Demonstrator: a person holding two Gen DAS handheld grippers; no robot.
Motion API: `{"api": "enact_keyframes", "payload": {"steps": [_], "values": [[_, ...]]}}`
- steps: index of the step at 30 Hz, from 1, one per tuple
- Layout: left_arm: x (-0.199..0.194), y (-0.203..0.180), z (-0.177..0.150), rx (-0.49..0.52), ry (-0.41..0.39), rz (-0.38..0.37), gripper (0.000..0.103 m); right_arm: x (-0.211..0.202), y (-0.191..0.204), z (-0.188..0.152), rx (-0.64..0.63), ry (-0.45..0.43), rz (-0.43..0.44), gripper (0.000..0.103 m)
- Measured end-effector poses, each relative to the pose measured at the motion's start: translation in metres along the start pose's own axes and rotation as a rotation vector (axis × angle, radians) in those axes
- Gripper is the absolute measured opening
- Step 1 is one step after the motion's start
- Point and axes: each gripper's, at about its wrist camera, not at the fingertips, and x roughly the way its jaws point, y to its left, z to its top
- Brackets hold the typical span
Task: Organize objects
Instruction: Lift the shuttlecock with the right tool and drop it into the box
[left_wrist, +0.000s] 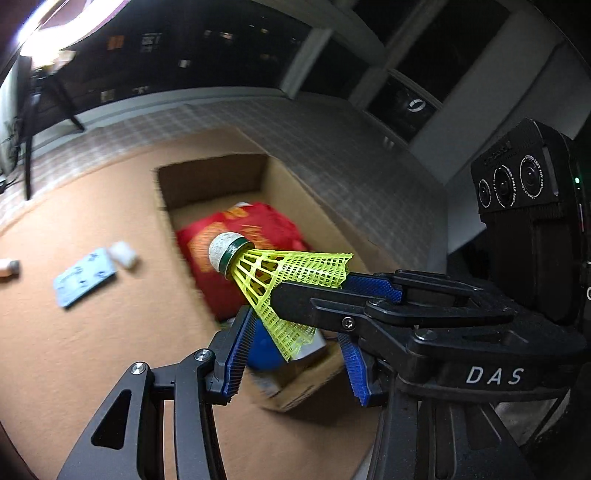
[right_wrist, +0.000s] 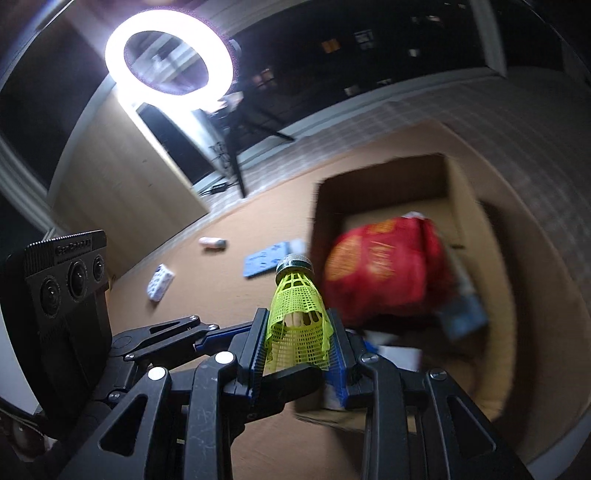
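A yellow plastic shuttlecock (left_wrist: 291, 277) with a cork tip is held in the air above an open cardboard box (left_wrist: 295, 206). My right gripper (left_wrist: 306, 291) comes in from the right and is shut on the shuttlecock's skirt; in the right wrist view the shuttlecock (right_wrist: 299, 321) sits squeezed between its blue pads (right_wrist: 258, 350). My left gripper (left_wrist: 295, 354) is open, its blue pads (left_wrist: 240, 350) on either side below the skirt, apart from it. A red snack bag (left_wrist: 240, 251) lies in the box, also seen in the right wrist view (right_wrist: 380, 269).
On the brown mat left of the box lie a light blue card (left_wrist: 83, 280), a small white object (left_wrist: 123, 254) and a small tube (left_wrist: 9, 269). A white patterned packet (right_wrist: 159, 282) lies further left. A blue object (left_wrist: 264, 350) sits in the box's near end. A ring light (right_wrist: 170, 59) stands behind.
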Motion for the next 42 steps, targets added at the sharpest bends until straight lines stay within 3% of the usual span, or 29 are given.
{"api": "enact_keyframes", "payload": {"steps": [10,12,15,16,21,30,42], "values": [[0.024,-0.022,0.000,0.032,0.036,-0.001,0.048,-0.018,-0.032,-0.009,0.048,-0.026,-0.049,0.028],[0.026,-0.021,-0.001,0.035,0.043,0.003,0.050,-0.022,-0.036,-0.011,0.051,-0.028,-0.055,0.031],[0.028,-0.018,-0.003,0.036,0.059,0.015,0.058,-0.027,-0.036,-0.011,0.048,-0.049,-0.080,0.051],[0.028,-0.017,-0.004,0.034,0.059,0.024,0.064,-0.030,-0.036,-0.011,0.048,-0.060,-0.093,0.053],[0.023,-0.008,-0.007,0.015,0.050,0.040,0.065,-0.035,-0.030,-0.010,0.035,-0.082,-0.118,0.054],[-0.026,0.028,-0.019,-0.066,-0.007,0.095,0.065,-0.024,-0.002,-0.006,-0.010,-0.078,-0.071,0.054],[-0.103,0.115,-0.064,-0.239,-0.061,0.227,0.065,0.025,0.066,0.000,-0.120,-0.035,0.018,0.054]]}}
